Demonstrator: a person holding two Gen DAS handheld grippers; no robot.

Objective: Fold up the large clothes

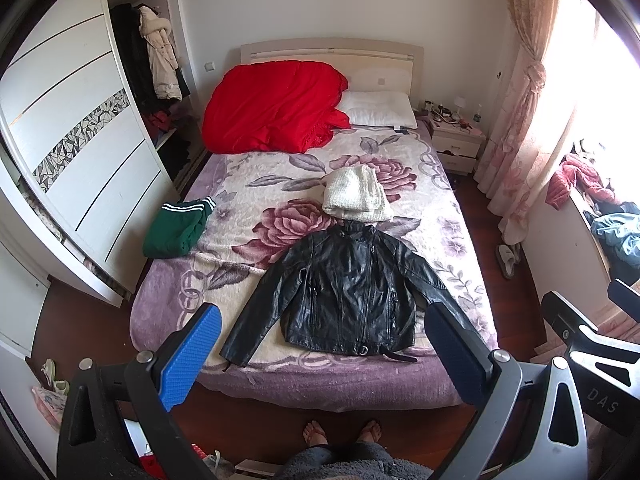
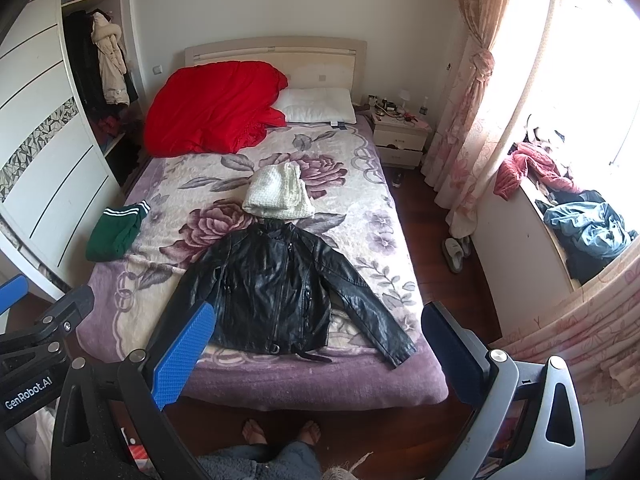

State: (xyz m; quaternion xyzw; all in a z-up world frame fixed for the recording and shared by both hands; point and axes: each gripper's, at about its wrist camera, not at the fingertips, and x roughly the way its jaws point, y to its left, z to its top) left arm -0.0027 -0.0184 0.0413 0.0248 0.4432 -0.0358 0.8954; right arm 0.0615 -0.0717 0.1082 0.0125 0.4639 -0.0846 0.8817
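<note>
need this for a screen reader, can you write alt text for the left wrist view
A black leather jacket lies spread flat, sleeves out, at the foot of a bed with a floral blanket. Beyond it sit a folded white knit, a green garment and a red duvet. The open left gripper frames the view.

Two fisheye views look from high above the near foot of a bed [image 1: 256,384], tilted down along its length toward the far headboard [image 1: 332,50]. The left wrist camera sits further left, so the black jacket [image 1: 344,296] lies right of centre. The right wrist camera sits further right, showing more of the window side. Both stand well back, sharing the whole bed, the wardrobe [image 2: 44,152] at left and the nightstand [image 2: 402,136] at far right.
</note>
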